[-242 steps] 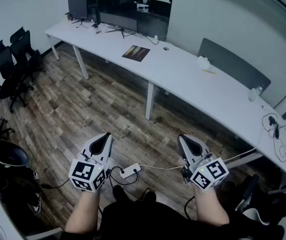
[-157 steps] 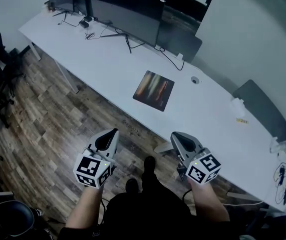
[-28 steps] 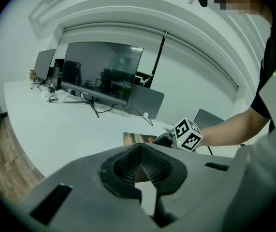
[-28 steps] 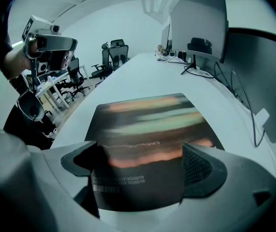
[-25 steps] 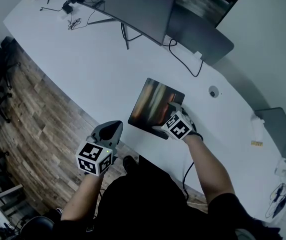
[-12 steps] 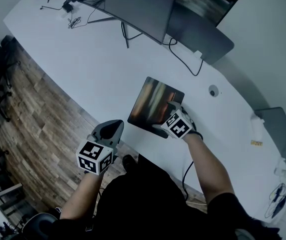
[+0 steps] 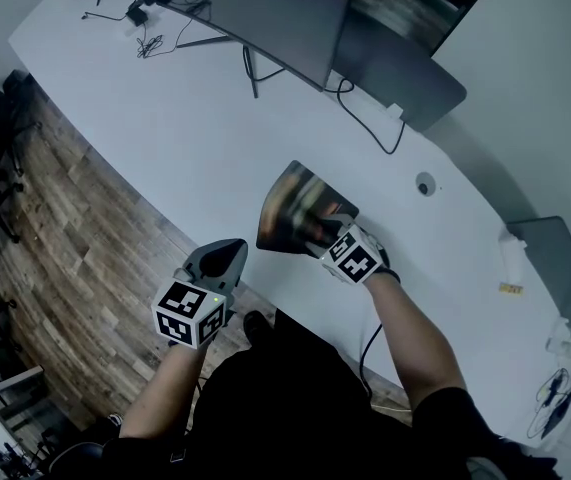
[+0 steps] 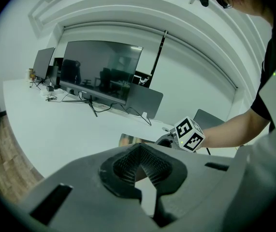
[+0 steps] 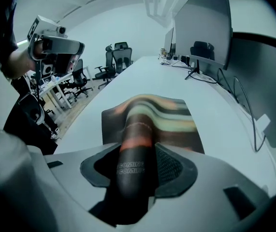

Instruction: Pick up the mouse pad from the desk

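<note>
Already pinched at its near edge: mouse pad point(image 7: 300, 208), dark with orange and green streaks, buckled into a raised ridge that runs back between the fingers point(image 9: 174, 166) of the right gripper point(image 7: 323, 234). Clamped on that fold from both sides, having just been closing, with pale lettering on the pad showing between the pads. Raised at the near side off the white desk point(image 7: 195, 128), blurred in the head view; cannot tell whether the far edge rests on the surface. Sits near the desk's front edge, about midway along the visible stretch.

Behind the pad, well apart from it, stands a wide dark monitor point(image 7: 265, 18) on a thin stand, with black cables point(image 7: 365, 118) trailing across the desk. To the pad's right, set in the desk, a small round grommet point(image 7: 424, 183).

Over the wooden floor point(image 7: 75, 228), just short of the desk's edge and left of the pad, hangs the left gripper point(image 7: 227, 255), touching nothing. Fingers point(image 8: 123, 166) together at the tips, nothing between them. Pointed toward the desk and the right gripper's marker cube point(image 8: 188, 134).

Farther left along the floor, black chairs point(image 9: 116, 57).
</note>
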Demonstrator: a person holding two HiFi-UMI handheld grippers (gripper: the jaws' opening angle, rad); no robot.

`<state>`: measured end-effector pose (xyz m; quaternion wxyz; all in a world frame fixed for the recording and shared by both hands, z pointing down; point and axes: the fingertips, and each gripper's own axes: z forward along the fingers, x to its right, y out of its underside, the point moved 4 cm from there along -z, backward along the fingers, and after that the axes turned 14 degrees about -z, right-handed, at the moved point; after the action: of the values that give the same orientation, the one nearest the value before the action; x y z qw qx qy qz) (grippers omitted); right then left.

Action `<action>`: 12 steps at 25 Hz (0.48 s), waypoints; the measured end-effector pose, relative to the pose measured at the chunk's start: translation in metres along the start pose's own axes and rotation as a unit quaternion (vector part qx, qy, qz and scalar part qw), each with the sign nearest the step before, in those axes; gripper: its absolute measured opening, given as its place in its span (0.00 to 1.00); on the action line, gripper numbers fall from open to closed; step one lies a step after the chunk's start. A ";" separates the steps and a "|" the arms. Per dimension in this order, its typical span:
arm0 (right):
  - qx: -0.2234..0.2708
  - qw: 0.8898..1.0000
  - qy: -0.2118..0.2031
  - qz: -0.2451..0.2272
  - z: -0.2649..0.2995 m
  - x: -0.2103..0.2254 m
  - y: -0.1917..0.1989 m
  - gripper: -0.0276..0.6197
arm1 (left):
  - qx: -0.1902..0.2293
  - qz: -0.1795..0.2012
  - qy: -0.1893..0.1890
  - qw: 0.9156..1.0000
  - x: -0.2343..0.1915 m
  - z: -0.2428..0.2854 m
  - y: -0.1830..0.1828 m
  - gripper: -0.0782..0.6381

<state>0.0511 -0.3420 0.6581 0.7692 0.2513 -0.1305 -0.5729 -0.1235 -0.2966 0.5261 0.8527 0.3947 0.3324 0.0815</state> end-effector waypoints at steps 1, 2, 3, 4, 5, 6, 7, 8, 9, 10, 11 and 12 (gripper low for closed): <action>0.000 1.000 -0.001 -0.001 0.000 -0.001 -0.001 0.36 | 0.001 0.000 -0.001 1.000 -0.001 0.000 -0.001 0.12; 0.000 1.000 -0.002 -0.002 0.001 -0.001 -0.002 0.33 | 0.003 -0.001 -0.002 1.000 -0.001 -0.002 -0.002 0.12; 0.000 1.000 -0.002 -0.003 0.000 -0.002 -0.002 0.31 | 0.006 -0.001 -0.002 1.000 -0.001 -0.003 -0.003 0.12; 0.000 1.000 0.000 -0.004 -0.001 -0.002 -0.003 0.28 | 0.009 -0.001 -0.003 1.000 -0.001 -0.005 -0.005 0.12; 0.001 1.000 0.004 -0.004 -0.002 -0.003 -0.004 0.25 | 0.012 0.000 -0.004 1.000 0.000 -0.008 -0.007 0.12; 0.003 1.000 0.010 -0.003 -0.005 -0.004 -0.005 0.21 | 0.016 0.000 -0.006 1.000 0.000 -0.012 -0.009 0.12; 0.006 1.000 0.019 0.000 -0.008 -0.005 -0.006 0.18 | 0.021 0.001 -0.007 1.000 0.001 -0.015 -0.011 0.12; 0.008 1.000 0.027 0.005 -0.011 -0.007 -0.006 0.17 | 0.026 0.002 -0.009 1.000 0.002 -0.020 -0.014 0.12; 0.011 0.999 0.036 0.011 -0.014 -0.009 -0.006 0.16 | 0.032 0.003 -0.011 0.999 0.002 -0.025 -0.016 0.12; 0.013 0.999 0.043 0.016 -0.017 -0.012 -0.006 0.15 | 0.038 0.003 -0.013 0.999 0.002 -0.031 -0.018 0.12; 0.015 0.998 0.050 0.020 -0.019 -0.016 -0.007 0.14 | 0.045 0.004 -0.015 0.999 0.003 -0.038 -0.021 0.12; 0.016 0.998 0.057 0.024 -0.022 -0.018 -0.007 0.13 | 0.052 0.005 -0.017 0.998 0.003 -0.045 -0.023 0.12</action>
<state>0.0502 -0.3209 0.6378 0.7846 0.2923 -0.1014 -0.5373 -0.1526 -0.2831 0.4875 0.8359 0.4417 0.3199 0.0615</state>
